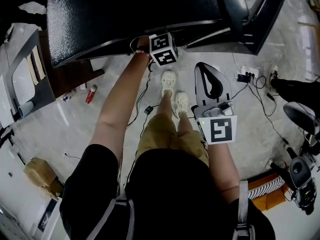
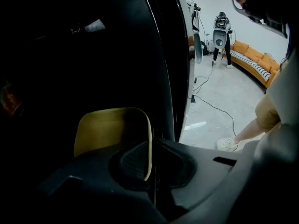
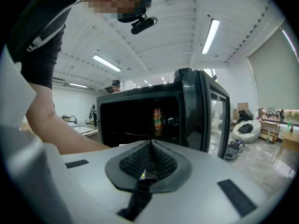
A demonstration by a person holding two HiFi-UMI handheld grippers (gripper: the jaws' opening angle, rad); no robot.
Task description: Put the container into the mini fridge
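Note:
The black mini fridge [image 1: 130,14] stands in front of me with its door [image 1: 260,19] swung open to the right. My left arm reaches into it; only the left gripper's marker cube [image 1: 163,49] shows at the fridge's edge. In the left gripper view, the left gripper [image 2: 150,162] is shut on the thin rim of a yellowish container [image 2: 110,129], inside the dark fridge. My right gripper [image 1: 209,74] hangs lower, over the floor, shut and empty. Seen from the right gripper [image 3: 150,146], the open fridge [image 3: 135,111] holds a can [image 3: 157,119].
Cables and a power strip [image 1: 246,75] lie on the floor by the fridge door. A red bottle [image 1: 90,94] and a cardboard box [image 1: 42,176] lie to the left. My shoes [image 1: 169,81] stand close to the fridge. An orange sofa [image 2: 254,59] and a standing person [image 2: 221,36] are far off.

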